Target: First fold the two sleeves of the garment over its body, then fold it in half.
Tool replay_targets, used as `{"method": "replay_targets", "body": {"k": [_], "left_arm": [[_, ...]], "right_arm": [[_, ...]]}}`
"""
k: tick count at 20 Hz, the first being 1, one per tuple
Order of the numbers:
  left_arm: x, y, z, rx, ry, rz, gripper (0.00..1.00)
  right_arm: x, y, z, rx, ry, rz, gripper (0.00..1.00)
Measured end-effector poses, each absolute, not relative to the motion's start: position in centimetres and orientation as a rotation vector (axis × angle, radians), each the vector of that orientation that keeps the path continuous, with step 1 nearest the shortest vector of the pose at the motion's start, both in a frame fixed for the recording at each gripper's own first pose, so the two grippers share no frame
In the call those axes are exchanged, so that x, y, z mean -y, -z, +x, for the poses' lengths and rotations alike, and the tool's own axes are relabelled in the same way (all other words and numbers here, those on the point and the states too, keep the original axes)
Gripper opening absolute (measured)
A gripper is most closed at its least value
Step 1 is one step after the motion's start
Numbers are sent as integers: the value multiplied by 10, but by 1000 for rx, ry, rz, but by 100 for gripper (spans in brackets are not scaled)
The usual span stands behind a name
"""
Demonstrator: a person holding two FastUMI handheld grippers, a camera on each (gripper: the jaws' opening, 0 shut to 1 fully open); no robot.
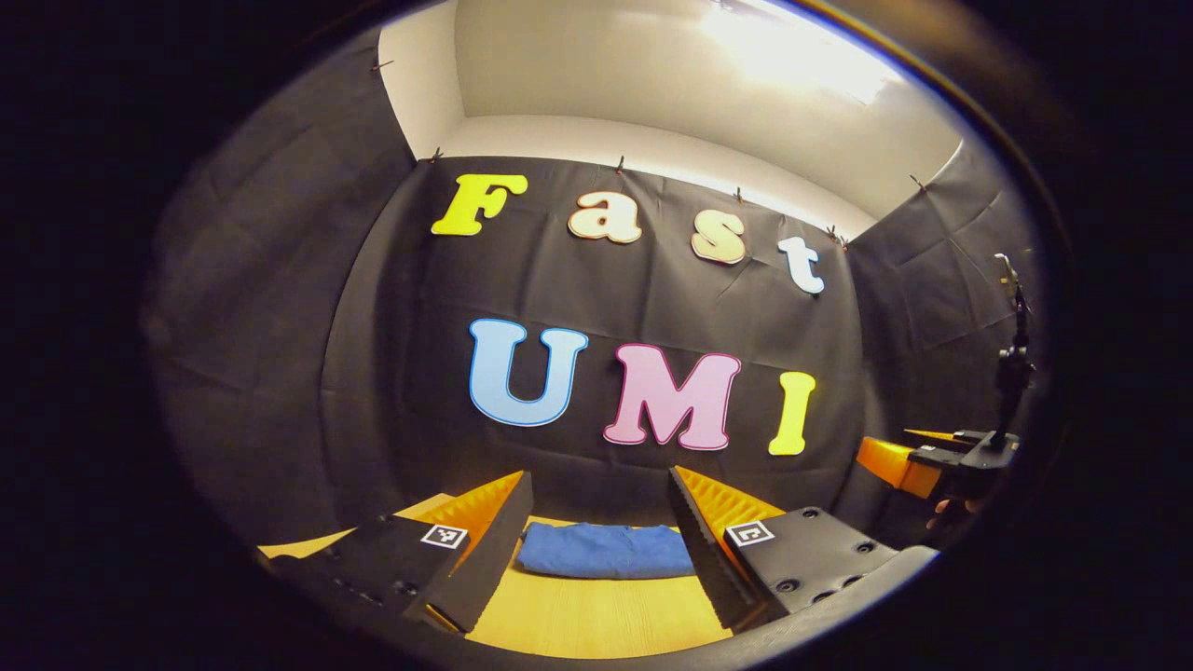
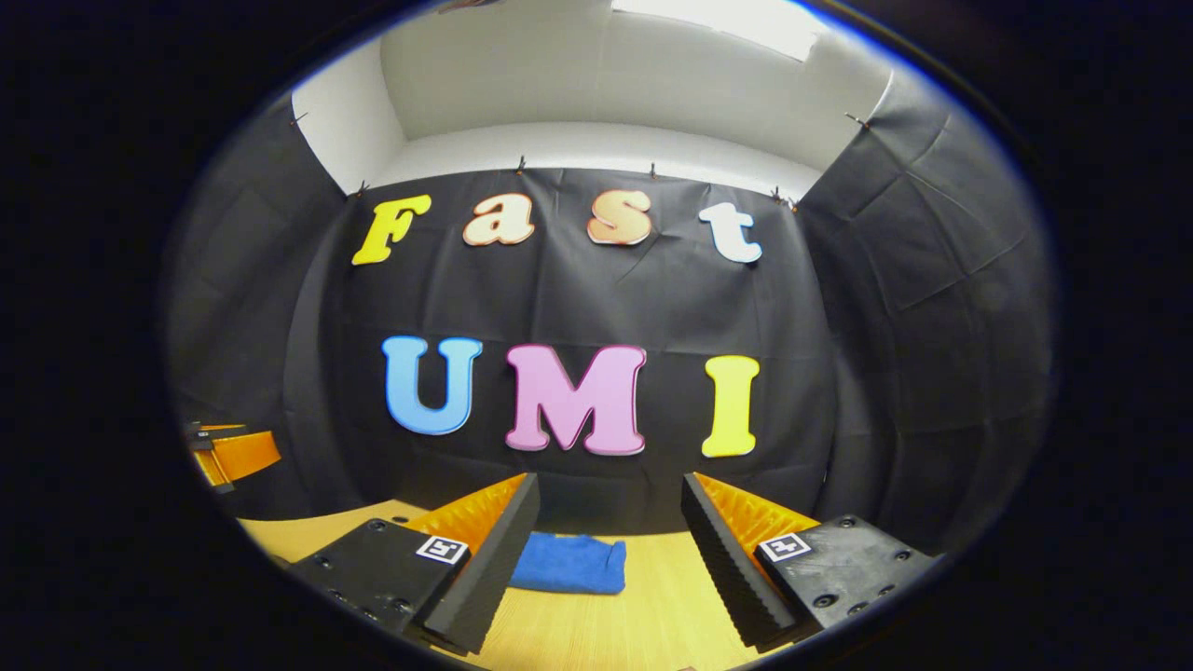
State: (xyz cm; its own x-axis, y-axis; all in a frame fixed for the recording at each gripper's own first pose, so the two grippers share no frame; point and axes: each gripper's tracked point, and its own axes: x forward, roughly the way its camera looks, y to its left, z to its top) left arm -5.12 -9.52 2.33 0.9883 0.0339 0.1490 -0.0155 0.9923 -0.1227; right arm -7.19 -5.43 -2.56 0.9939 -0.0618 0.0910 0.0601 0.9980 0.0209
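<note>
The blue garment [image 1: 606, 550] lies on the wooden table [image 1: 596, 615] as a compact folded bundle, close to the black back wall. In the left gripper view my left gripper [image 1: 599, 485] hovers open in front of it, above the table, with nothing between its fingers. In the right gripper view the garment [image 2: 570, 565] lies ahead and left of centre, partly hidden behind one finger [image 2: 485, 559]. My right gripper [image 2: 610, 486] is also open and holds nothing. Neither gripper touches the cloth.
At the far right of the left gripper view the other gripper [image 1: 932, 461] is held up by a hand [image 1: 951, 508], off the table. The right gripper view has the other gripper [image 2: 228, 452] at its far left. The table [image 2: 652, 606] ends at the black wall.
</note>
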Motion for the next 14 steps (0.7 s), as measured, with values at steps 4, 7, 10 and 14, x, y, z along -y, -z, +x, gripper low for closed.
{"method": "replay_targets", "body": {"k": [4,7,10,14], "left_arm": [[104,-28,-70,154,-20,-52,83],[117,-40,-72,169,-3,-54,82],[122,-50,-74,181,-2,-51,83],[125,-53,-77,183,4,-28,83]], "right_arm": [[57,4,-99,117,60,21,97],[57,11,-110,104,59,54,97],[45,18,-112,63,17,46,97],[36,10,-123,93,-15,29,98]]}}
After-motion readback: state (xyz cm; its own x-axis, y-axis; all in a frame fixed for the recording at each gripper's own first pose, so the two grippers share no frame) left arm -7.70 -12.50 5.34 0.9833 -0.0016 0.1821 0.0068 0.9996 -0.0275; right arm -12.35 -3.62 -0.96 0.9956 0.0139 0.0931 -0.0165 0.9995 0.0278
